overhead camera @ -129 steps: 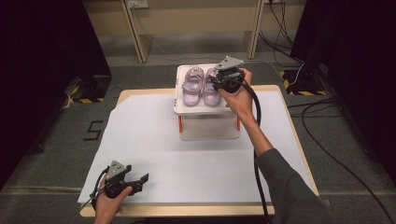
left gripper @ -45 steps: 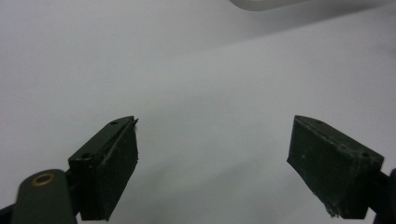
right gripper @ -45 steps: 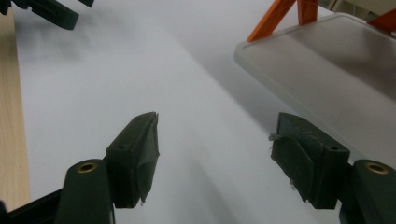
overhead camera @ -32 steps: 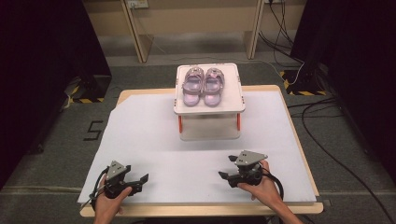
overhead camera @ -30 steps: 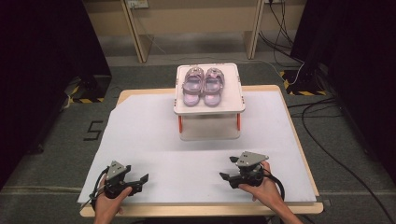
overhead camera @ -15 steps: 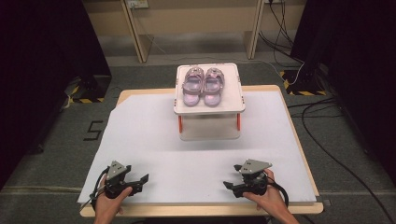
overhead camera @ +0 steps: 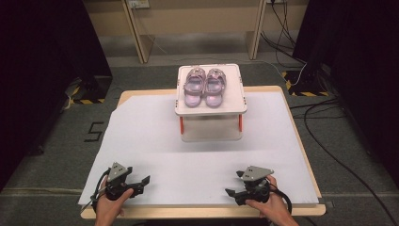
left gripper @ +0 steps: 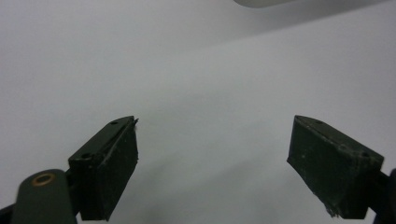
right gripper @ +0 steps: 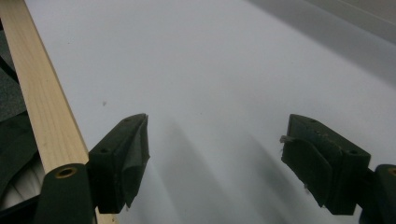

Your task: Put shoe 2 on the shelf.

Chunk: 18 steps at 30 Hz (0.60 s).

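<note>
Shoes [overhead camera: 203, 87], a small pair in pale purple, sit side by side with toes pointing away, on top of a white stand [overhead camera: 239, 106] with short red legs. In the high view this stand rests toward the far middle of the counter [overhead camera: 301, 136], whose top is covered by a white sheet with a wooden rim showing around it. Both grippers are low at the near edge, well apart from the shoes and from each other. At the near left corner a hand holds the left gripper [overhead camera: 142, 180], its jaws pointing toward the right. At the near right corner another hand holds the right gripper [overhead camera: 231, 194], its jaws pointing toward the left. A dark cable loops from each one. Grey floor with cables and striped tape lies around the counter.

From the left gripper view, the left gripper [left gripper: 212, 158] has its two black jaws standing wide apart with nothing between them. Plain white sheet lies beneath and ahead, and the pale underside edge of the stand [left gripper: 261, 2] shows at the top.

From the right gripper view, the right gripper [right gripper: 215, 154] has just been opening its jaws; they stand wide apart and hold nothing. White sheet stretches ahead, and the wooden rim of the counter [right gripper: 42, 107] runs along the left side beside the left jaw.
</note>
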Motion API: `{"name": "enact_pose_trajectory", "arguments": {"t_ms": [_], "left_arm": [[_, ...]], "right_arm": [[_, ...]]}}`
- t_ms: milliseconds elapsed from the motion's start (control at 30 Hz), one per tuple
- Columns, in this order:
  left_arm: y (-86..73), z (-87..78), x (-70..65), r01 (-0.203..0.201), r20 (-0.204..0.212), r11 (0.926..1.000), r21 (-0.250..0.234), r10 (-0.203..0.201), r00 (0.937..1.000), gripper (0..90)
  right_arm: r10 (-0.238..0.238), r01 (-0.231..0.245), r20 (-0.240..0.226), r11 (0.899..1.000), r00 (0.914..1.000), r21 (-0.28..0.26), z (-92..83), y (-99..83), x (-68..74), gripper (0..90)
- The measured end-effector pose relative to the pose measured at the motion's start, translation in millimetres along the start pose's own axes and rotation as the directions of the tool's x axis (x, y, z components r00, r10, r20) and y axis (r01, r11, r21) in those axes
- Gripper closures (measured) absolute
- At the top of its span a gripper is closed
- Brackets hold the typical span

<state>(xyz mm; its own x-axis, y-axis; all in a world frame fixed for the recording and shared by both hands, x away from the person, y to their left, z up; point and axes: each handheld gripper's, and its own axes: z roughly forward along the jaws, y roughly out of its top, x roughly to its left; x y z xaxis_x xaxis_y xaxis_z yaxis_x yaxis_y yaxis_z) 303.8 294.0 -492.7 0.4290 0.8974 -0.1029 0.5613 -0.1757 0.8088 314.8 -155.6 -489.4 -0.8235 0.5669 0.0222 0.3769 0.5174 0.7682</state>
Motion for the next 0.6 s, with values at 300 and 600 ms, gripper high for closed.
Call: {"name": "enact_pose_trajectory", "arguments": {"t_ms": [300, 600], "left_arm": [[0.1, 0.0, -0.1, -0.001, 0.000, 1.0000, -0.001, 0.001, 1.0000, 15.3], [0.2, 0.0, -0.1, -0.002, 0.000, 1.0000, -0.001, 0.002, 1.0000, 15.3]], "right_arm": [[0.002, -0.002, 0.009, 1.000, 1.0000, -0.001, -0.6, 0.8, 0.4, 22.8], [-0.004, 0.004, 0.009, 1.000, 0.9999, -0.002, -0.3, 1.1, 0.1, 22.9]]}}
